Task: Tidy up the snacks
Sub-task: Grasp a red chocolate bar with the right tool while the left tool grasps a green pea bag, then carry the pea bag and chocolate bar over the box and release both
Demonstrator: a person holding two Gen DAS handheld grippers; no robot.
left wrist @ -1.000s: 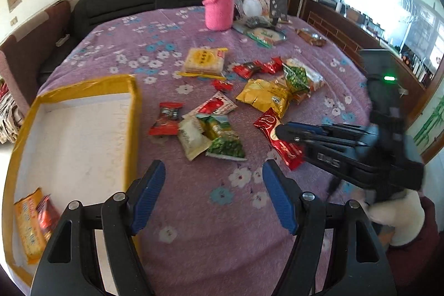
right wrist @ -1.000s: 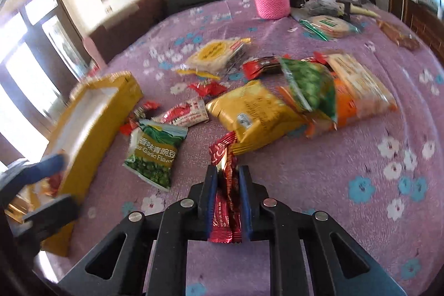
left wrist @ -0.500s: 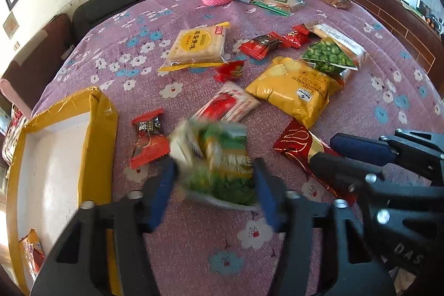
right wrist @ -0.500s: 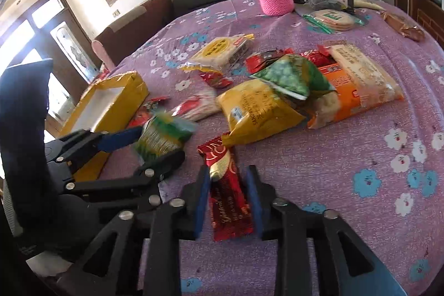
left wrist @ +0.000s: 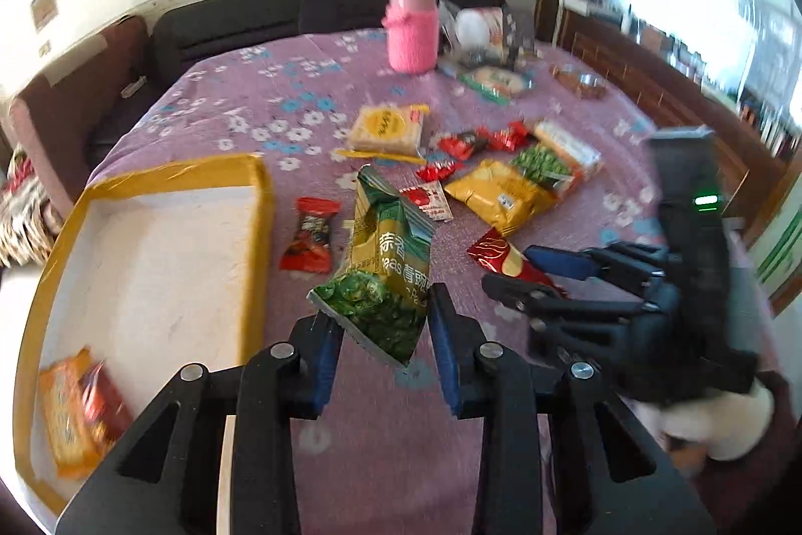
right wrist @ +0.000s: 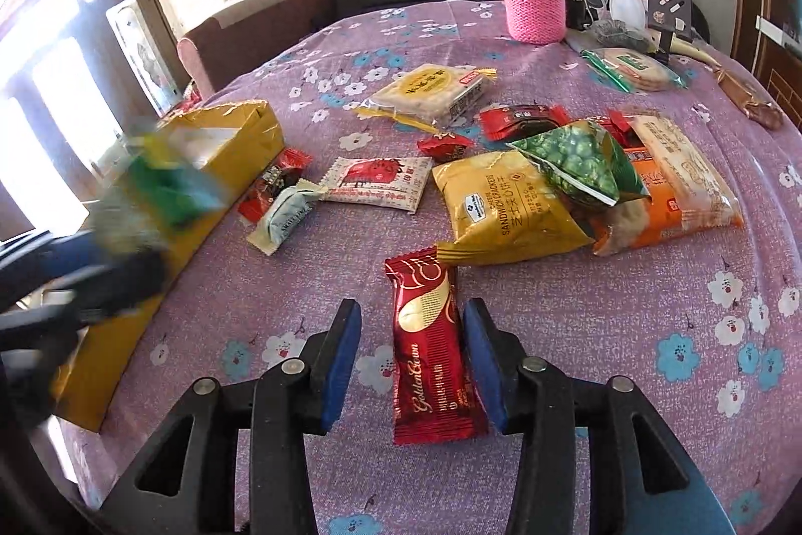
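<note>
My left gripper (left wrist: 383, 319) holds a green pea packet (left wrist: 388, 254) upright, lifted off the purple flowered cloth; its jaws are closing, pads pressed on the packet's lower end. The right wrist view shows that packet as a green blur (right wrist: 165, 179) at the left, beside the yellow box (right wrist: 235, 129). My right gripper (right wrist: 412, 314) is opening. A red Golden Crown bar (right wrist: 426, 334) lies flat on the cloth between its blue pads, touched by neither. The yellow-rimmed box (left wrist: 260, 204) sits left of the held packet, with an orange and a red packet (left wrist: 65, 409) in its near corner.
Loose snacks lie mid-table: a yellow cracker bag (right wrist: 501, 204), another green pea bag (right wrist: 576, 159), an orange pack (right wrist: 686, 184), a rice cracker pack (right wrist: 431, 88), a white strawberry sachet (right wrist: 376, 181) and small red candies. A pink flask (left wrist: 410, 28) stands at the back.
The left gripper reached in, shut on the green pea packet and lifted it off the cloth. The right gripper's jaws spread, leaving the red bar lying on the table.
</note>
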